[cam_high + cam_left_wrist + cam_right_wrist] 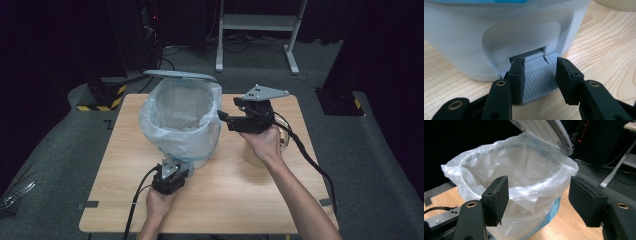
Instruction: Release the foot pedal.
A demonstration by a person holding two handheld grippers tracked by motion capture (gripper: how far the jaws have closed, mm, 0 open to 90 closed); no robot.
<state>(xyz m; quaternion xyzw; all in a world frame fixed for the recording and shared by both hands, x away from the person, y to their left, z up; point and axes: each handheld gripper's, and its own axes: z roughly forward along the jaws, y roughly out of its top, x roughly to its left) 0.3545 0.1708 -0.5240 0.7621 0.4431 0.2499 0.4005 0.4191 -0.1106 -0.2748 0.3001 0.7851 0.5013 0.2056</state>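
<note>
Two grippers flanked a pale grey pedal bin (197,145) (lid (180,75) raised, clear bag (175,112) lining it): left gripper (540,75) jaws spread over its ribbed pedal (537,80), right gripper (537,200) jaws released, bin just beyond them.

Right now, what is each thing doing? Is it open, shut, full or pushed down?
Bin lid: up, open.
Bin bag: lining the bin, folded over its rim, looks mostly empty.
Bin pedal: between the left gripper's fingers, pressed by it.
Left gripper: open, over the pedal.
Right gripper: open, holding nothing, beside the bin.
</note>
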